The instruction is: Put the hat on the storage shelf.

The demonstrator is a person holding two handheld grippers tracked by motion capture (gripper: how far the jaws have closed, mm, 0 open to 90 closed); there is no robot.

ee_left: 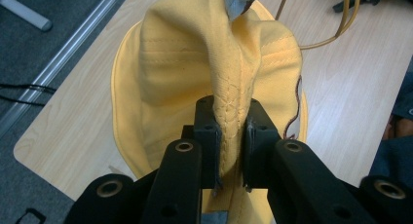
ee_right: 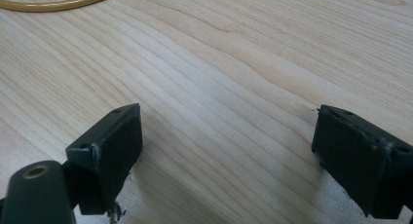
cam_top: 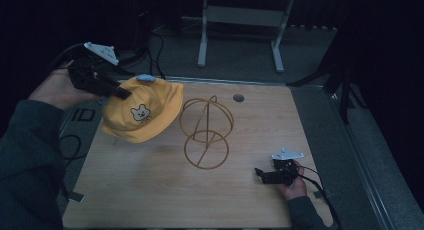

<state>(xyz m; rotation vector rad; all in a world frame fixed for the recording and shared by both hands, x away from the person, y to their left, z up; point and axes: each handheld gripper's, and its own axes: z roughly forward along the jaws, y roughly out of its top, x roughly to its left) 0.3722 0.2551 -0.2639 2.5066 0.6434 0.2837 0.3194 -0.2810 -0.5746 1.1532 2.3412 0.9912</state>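
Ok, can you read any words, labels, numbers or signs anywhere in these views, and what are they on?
"ID": large pale letters on the dark floor left of the light wooden table, partly hidden; possibly part of a longer marking.
Yellow fabric bucket hat: a small cartoon animal face patch, no lettering.
Nothing else is readable.

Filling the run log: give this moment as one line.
left gripper: shut on yellow fabric hat | right gripper: open, empty | gold wire stand: bare
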